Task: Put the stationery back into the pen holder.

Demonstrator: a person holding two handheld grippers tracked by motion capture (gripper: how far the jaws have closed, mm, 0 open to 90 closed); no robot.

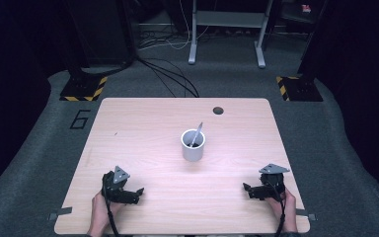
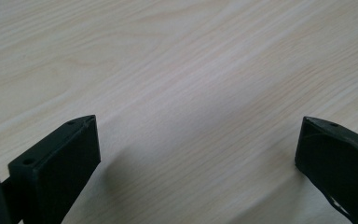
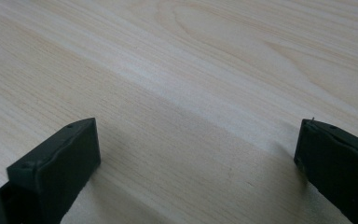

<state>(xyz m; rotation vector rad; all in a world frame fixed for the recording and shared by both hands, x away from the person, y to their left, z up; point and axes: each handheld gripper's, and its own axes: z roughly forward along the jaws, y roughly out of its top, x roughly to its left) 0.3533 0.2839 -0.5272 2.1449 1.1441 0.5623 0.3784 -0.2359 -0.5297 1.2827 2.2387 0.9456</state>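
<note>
While parked at near corners of pale wood table (image 1: 143, 128), left gripper (image 1: 139, 191) and right gripper (image 1: 246, 187) both spread wide over bare grain; white cup (image 1: 193, 145) mid-table, grey carpet (image 1: 29, 148) around

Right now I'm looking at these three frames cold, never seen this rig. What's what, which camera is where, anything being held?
There is no robot arm here. A person sits at a wooden table and holds a two-jaw tool in each hand: the left gripper and the right gripper.

The high view comes from a fixed camera above the person, looking forward and down. The other two come from cameras riding on the grippers, each looking along its own pair of black jaws at bare tabletop.

On the table stands a white cup near the middle, with a thin grey utensil leaning in it; I can't tell what kind. A small dark round hole sits near the far edge.

Both pairs of jaws stand wide apart with nothing between them, so nothing is held.
</note>
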